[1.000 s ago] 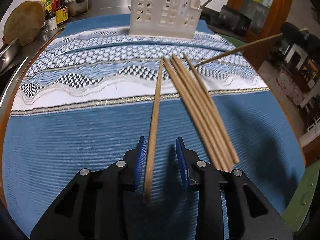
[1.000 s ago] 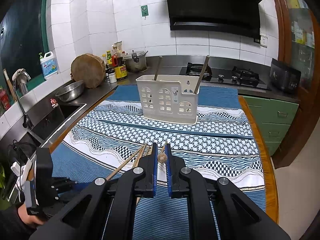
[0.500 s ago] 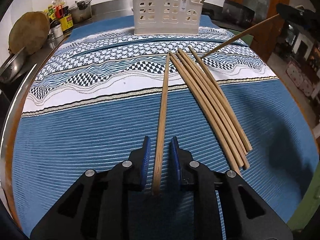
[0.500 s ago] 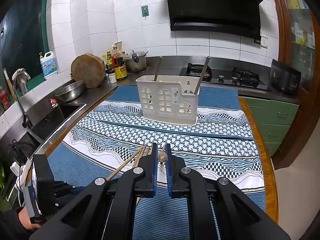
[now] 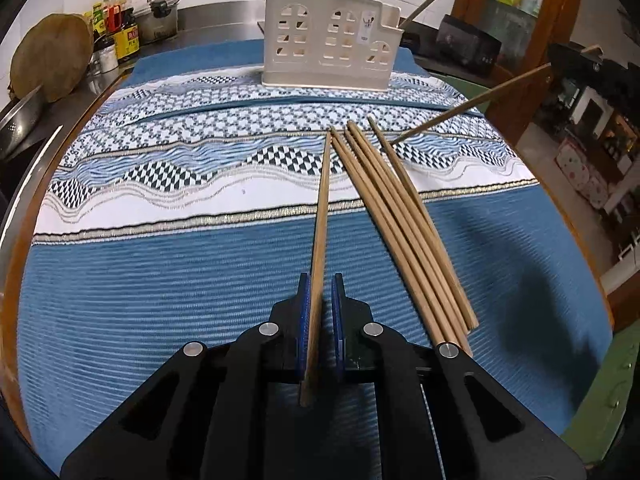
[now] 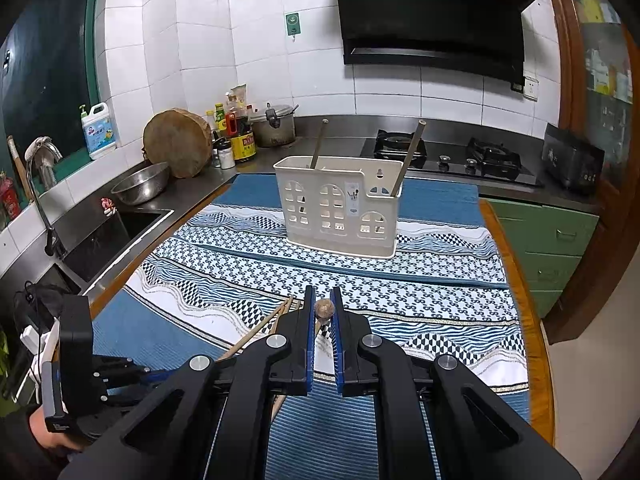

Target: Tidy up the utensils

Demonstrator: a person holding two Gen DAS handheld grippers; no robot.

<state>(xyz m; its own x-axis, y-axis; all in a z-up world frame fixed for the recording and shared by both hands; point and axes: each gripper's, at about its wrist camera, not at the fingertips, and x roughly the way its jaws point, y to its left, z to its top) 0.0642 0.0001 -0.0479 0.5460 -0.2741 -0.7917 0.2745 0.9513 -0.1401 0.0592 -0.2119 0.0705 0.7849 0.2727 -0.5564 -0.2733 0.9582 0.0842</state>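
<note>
Steel lines the left of the room: a sink (image 6: 116, 236) sunk in the counter (image 6: 200, 184), a bowl (image 6: 140, 188) on its rim, and behind it a round wooden block (image 6: 178, 142) leaning on the white tiled wall beside bottles (image 6: 236, 132) and a pot (image 6: 276, 124). A ribbed blue cloth (image 5: 160, 300) with white wavy and checked bands covers the counter's middle. The left claw (image 5: 320, 292) has its blue pads nearly together, the left pad touching a single slim wooden chopstick (image 5: 322, 208) that lies straight ahead on the cloth; a small gap shows at the right pad. Just right of it a bundle (image 5: 400, 220) of like sticks lies fanned on the cloth. Beyond stands a cream plastic holder (image 6: 340, 208) with arched window cut-outs, two sticks leaning in it. The right claw (image 6: 322, 312), raised over the cloth, is clamped on another stick (image 5: 472, 100) that slants down toward the bundle's tips. A hob (image 6: 448, 156) and black hood (image 6: 432, 12) sit further right, then green drawers (image 6: 552, 248).
</note>
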